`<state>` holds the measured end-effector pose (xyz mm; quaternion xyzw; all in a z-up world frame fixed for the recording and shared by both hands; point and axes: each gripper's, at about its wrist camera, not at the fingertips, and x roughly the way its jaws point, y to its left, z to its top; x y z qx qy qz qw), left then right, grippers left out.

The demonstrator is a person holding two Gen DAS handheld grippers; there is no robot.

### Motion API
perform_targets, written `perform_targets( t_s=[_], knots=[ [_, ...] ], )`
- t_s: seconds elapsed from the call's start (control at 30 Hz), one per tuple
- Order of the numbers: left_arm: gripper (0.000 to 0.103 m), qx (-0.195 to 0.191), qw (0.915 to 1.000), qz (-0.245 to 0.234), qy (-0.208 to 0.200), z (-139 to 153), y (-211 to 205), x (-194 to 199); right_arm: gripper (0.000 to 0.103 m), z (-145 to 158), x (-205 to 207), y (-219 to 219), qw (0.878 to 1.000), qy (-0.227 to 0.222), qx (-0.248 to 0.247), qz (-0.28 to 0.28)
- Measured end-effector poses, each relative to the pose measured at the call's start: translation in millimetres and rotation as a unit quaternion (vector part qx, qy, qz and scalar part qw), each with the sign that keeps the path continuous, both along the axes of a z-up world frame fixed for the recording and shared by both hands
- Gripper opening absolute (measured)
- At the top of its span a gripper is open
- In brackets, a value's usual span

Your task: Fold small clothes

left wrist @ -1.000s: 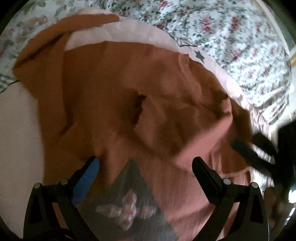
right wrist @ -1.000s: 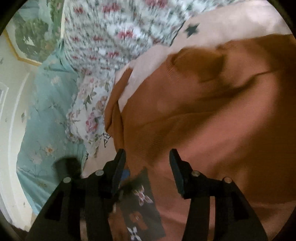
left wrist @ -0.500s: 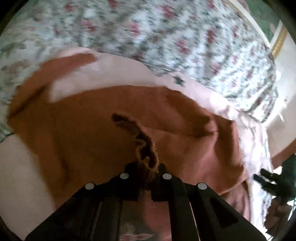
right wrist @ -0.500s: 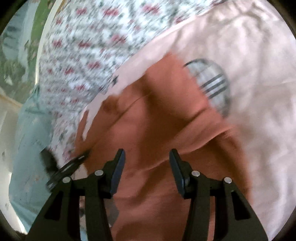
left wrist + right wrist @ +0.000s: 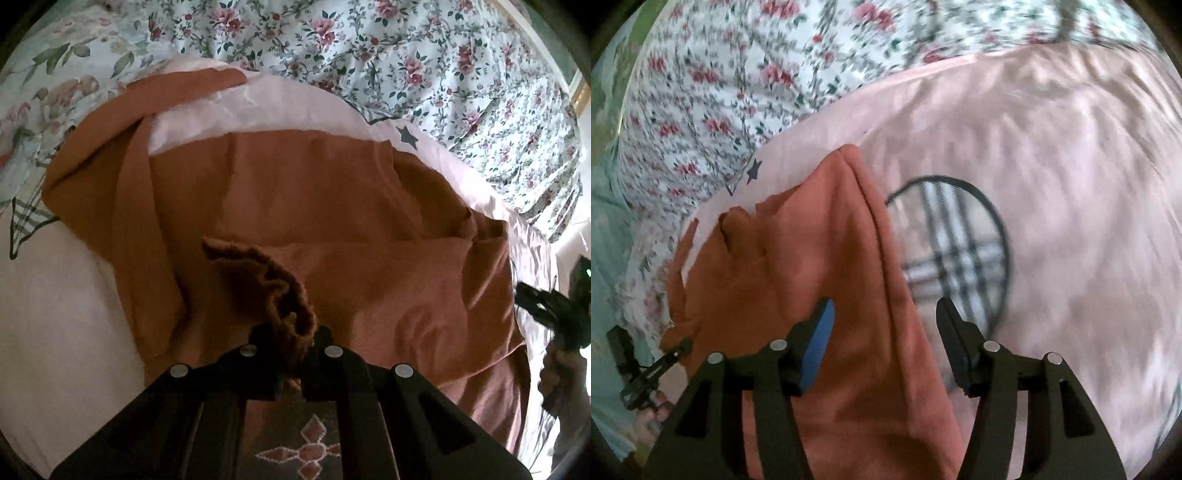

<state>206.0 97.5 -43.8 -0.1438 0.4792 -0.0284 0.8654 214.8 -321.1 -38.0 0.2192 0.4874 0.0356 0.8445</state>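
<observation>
Left wrist view showed the left claw (image 5: 290, 345) clamped on the rust-orange sweater's (image 5: 332, 206) ribbed edge; the right claw (image 5: 884, 332) gaped over its far-right fold.

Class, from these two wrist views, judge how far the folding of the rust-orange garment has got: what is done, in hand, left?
Done: one layer of the rust-orange garment already lies doubled over. In hand: the left gripper is shut on a bunched edge; the right gripper is open over its side. Left: a sleeve lies spread on the pink sheet.
</observation>
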Motion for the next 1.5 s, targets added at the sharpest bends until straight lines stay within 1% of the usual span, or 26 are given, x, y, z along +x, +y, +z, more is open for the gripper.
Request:
perform_targets(
  t_s=[0.07,0.1,0.13,0.17,0.23,0.3,0.47,0.57,0.6,0.67,0.73,0.77,0.8,0.87,0.93,0.97,1.0,1.03,1.07,1.1,1.13,1.27,1.37,1.4,1.43,1.5],
  knots=[
    [0.005,0.002,1.0,0.003,0.002,-2,-1,1,0.059,-8,17,1,1.0,0.006,-0.008,0.006],
    [0.005,0.001,1.0,0.004,0.002,-2,-1,1,0.053,-12,22,0,1.0,0.006,0.001,0.012],
    [0.005,0.0,1.0,0.003,0.001,-1,-2,2,0.035,-13,26,-2,1.0,0.007,0.017,0.016],
    [0.005,-0.003,1.0,0.001,-0.001,1,-4,3,0.011,-14,27,-5,0.999,0.013,0.028,0.015],
    [0.005,-0.015,0.9997,-0.01,-0.014,7,-12,5,0.01,1,17,-27,0.998,-0.014,0.05,-0.025],
    [0.005,-0.018,0.9992,-0.026,-0.023,9,-22,8,0.01,10,6,-45,0.997,-0.031,0.055,-0.05],
    [0.005,0.008,0.9991,-0.04,-0.006,-14,-45,20,0.01,-23,7,-62,0.996,0.005,0.06,-0.061],
    [0.005,0.01,0.9993,-0.035,0.003,-20,-40,19,0.011,-20,3,-62,0.996,0.003,0.063,-0.064],
    [0.005,0.007,0.9994,-0.035,0.002,-19,-38,17,0.015,-15,1,-60,0.997,0.002,0.05,-0.064],
    [0.006,0.006,0.9992,-0.041,0.002,-18,-36,13,0.018,3,-3,-50,0.998,-0.011,-0.017,-0.064],
    [0.008,0.01,0.999,-0.042,0.006,-19,-34,12,0.036,15,1,-45,0.998,-0.029,-0.038,-0.05],
    [0.008,0.013,0.999,-0.042,0.009,-19,-33,12,0.048,20,5,-44,0.997,-0.041,-0.044,-0.049],
    [0.013,0.016,0.9991,-0.038,0.013,-18,-32,12,0.051,27,10,-42,0.996,-0.056,-0.046,-0.044],
    [0.017,0.021,0.9992,-0.028,0.019,-12,-26,10,0.051,41,25,-37,0.996,-0.078,-0.034,-0.011],
    [0.02,0.023,0.9993,-0.027,0.012,-2,-17,6,0.051,47,41,-30,0.996,-0.081,-0.023,0.03],
    [0.024,0.03,0.9989,-0.035,0.001,9,-13,5,0.052,49,51,-25,0.995,-0.078,-0.026,0.061],
    [0.033,0.036,0.9984,-0.042,-0.007,17,-12,7,0.055,49,58,-19,0.993,-0.072,-0.035,0.083],
    [0.042,0.043,0.9978,-0.049,-0.015,24,-12,12,0.055,48,69,-11,0.99,-0.059,-0.055,0.118],
    [0.046,0.051,0.9968,-0.057,-0.025,33,-11,21,0.055,46,79,-3,0.984,-0.05,-0.077,0.15],
    [0.056,0.06,0.9954,-0.067,-0.031,40,-13,36,0.055,45,85,3,0.981,-0.047,-0.087,0.168],
    [0.061,0.066,0.9944,-0.076,-0.032,43,-15,48,0.055,42,97,8,0.975,-0.043,-0.098,0.194],
    [0.068,0.118,0.985,-0.121,-0.037,40,-33,114,0.055,32,131,17,0.964,-0.019,-0.103,0.243],
    [0.073,0.118,0.9811,-0.154,-0.002,23,-39,167,0.055,19,147,32,0.949,0.002,-0.12,0.292],
    [0.078,0.113,0.9796,-0.165,0.014,16,-39,177,0.055,14,146,34,0.945,0.01,-0.121,0.304],
    [0.078,0.116,0.9772,-0.176,0.03,8,-41,188,0.055,7,150,41,0.938,0.021,-0.126,0.321],
    [0.079,0.132,0.9709,-0.193,0.05,-5,-47,199,0.055,-1,149,52,0.928,0.018,-0.151,0.341]
  ],
)
